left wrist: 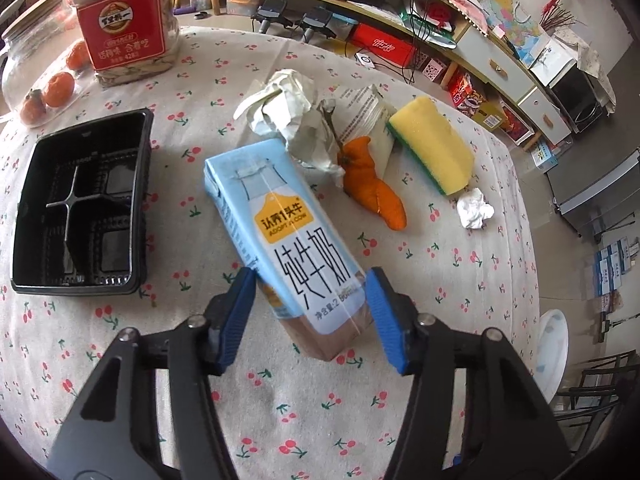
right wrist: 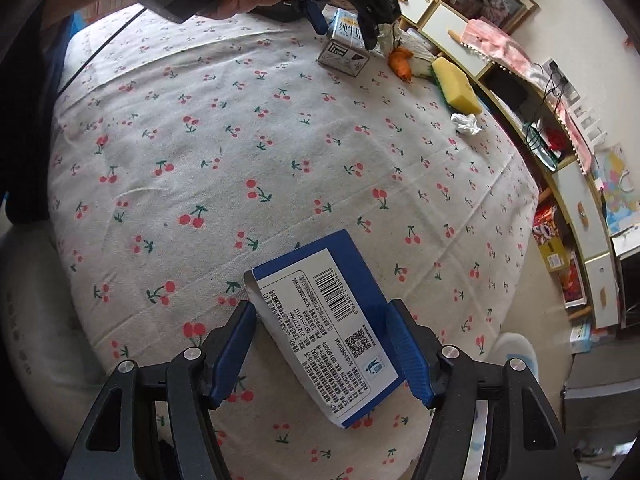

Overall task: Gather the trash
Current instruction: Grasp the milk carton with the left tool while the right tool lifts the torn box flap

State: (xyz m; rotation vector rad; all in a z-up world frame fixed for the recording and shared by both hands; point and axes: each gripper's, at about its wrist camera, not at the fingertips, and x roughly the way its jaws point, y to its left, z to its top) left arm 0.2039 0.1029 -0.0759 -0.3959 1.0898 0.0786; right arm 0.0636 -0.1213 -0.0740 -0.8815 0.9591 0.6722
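A light blue milk carton (left wrist: 280, 232) lies on the cherry-print tablecloth (left wrist: 120, 352). My left gripper (left wrist: 312, 292) is open, its blue fingers either side of the carton's near end without touching it. Behind the carton lie crumpled paper (left wrist: 284, 112), an orange peel (left wrist: 372, 184), a yellow-green sponge (left wrist: 436, 148) and a small white paper wad (left wrist: 474, 210). My right gripper (right wrist: 320, 344) holds a flat blue-and-white box (right wrist: 328, 328) between its fingers; the right finger touches it, while a small gap shows at the left finger. The left gripper and milk carton (right wrist: 344, 46) show far off in the right wrist view.
A black divided tray (left wrist: 84, 204) sits left of the carton. A red-labelled jar (left wrist: 124, 20) and a glass jar with oranges (left wrist: 48, 88) stand at the back left. Shelves and cabinets (left wrist: 500, 64) line the wall beyond the table. A white bin (left wrist: 554, 352) stands at the right table edge.
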